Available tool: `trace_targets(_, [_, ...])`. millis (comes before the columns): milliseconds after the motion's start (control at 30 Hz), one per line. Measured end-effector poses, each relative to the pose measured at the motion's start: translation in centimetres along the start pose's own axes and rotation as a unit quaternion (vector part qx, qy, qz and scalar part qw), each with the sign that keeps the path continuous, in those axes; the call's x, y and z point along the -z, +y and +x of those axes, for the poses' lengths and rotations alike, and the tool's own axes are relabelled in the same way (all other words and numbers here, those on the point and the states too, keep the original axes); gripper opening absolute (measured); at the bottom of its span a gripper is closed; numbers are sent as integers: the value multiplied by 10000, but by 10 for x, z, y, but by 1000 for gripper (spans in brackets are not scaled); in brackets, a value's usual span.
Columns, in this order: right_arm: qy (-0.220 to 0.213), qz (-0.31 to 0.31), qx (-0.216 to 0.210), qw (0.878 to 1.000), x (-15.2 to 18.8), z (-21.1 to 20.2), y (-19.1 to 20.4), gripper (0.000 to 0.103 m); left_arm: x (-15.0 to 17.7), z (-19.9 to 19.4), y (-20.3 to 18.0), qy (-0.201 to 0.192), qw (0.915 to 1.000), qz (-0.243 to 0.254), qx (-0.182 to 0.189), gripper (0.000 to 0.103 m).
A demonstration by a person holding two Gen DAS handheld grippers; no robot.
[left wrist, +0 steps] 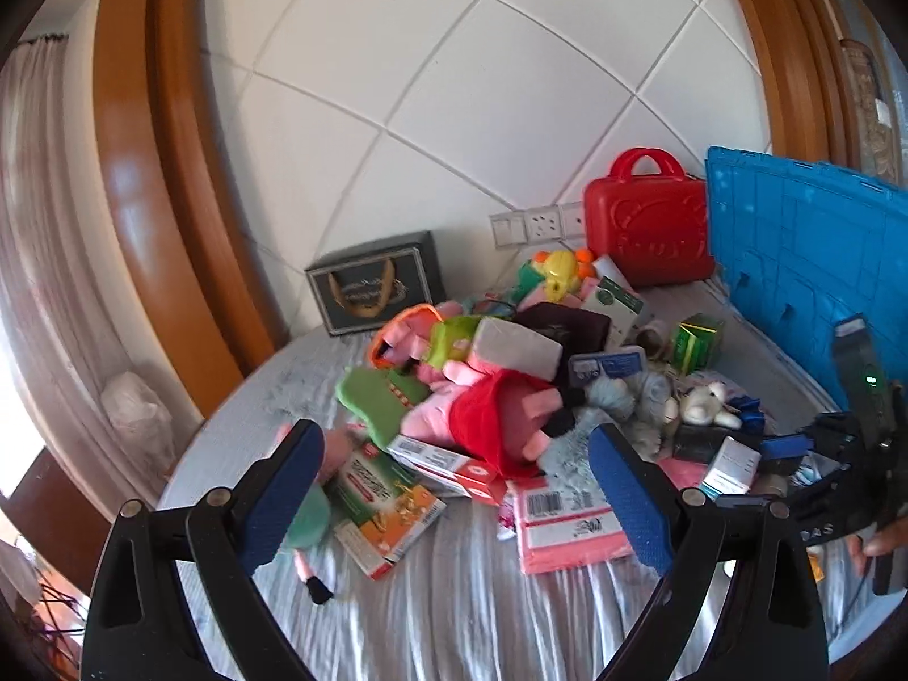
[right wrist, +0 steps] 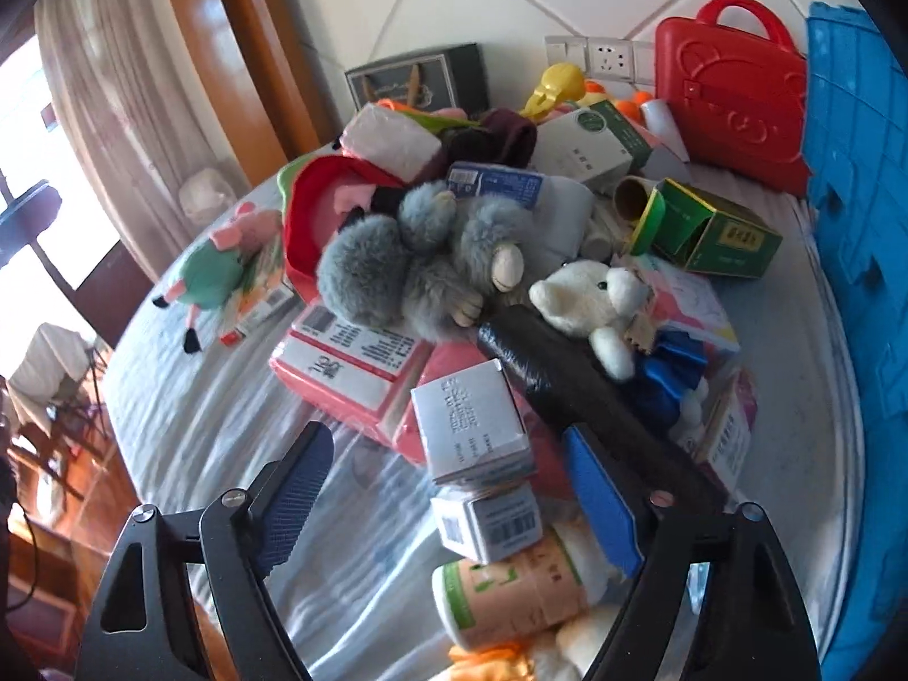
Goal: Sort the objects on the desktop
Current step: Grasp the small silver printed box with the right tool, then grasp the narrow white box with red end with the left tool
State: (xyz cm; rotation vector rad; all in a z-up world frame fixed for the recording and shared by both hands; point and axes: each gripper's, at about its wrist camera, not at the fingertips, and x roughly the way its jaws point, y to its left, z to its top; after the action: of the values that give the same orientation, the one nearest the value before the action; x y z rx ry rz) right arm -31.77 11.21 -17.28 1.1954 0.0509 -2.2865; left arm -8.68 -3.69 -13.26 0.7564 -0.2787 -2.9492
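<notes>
A small white carton (right wrist: 468, 417), light, stiff and crushable, sits at twelve o'clock between my right tool (right wrist: 448, 488)'s released pads; I'd pinch its flat sides. My left tool (left wrist: 454, 488) hangs released over the cluttered tabletop (left wrist: 454, 613).

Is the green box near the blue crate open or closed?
Open. The green box lies on its side with an end flap folded outward, and its dark inside is visible. Whether anything is inside, the pictures do not show.
</notes>
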Motion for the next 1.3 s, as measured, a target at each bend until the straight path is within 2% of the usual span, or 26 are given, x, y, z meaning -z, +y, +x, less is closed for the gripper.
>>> trace_targets(33, [10,-15,-14,10000,0,2,1,77,3,3,0,28,10000,50,49,96])
trace_targets(133, [115,-56,27,9999,-2,14,2,70,13,10,-6,84,9995,255,178,96])
trace_targets(200, [171,-107,38,9998,-3,22,3,57,20,17,-11,176,9986,334,367,96])
trace_targets(233, [211,-96,39,9997,-4,25,2,46,23,21,-15,217,9981,371,437,96])
trace_targets(267, [259,-50,41,9996,-4,29,1,42,27,26,-18,264,9975,408,506,96])
trace_targets(400, [356,43,106,9993,1,42,-2,41,39,37,-30,384,9946,544,793,96])
trace_targets(500, [177,154,136,9996,1,38,-3,38,47,46,-34,455,9924,550,998,96])
trace_targets(633, [186,246,200,9993,-3,42,-5,37,60,63,-34,630,9903,494,1138,96])
trace_targets(767, [164,439,187,9987,-3,40,-10,37,67,76,-35,816,9888,482,1156,96])
trace_targets(933, [63,591,167,9981,-7,31,-15,37,61,87,-35,735,9892,600,1120,96])
trace_targets(1133, [-41,675,130,9976,-15,20,-19,37,49,100,-25,686,9913,451,1031,96])
trace_targets(1300, [-83,709,126,9974,-19,18,-18,37,51,100,-25,624,9917,544,987,96])
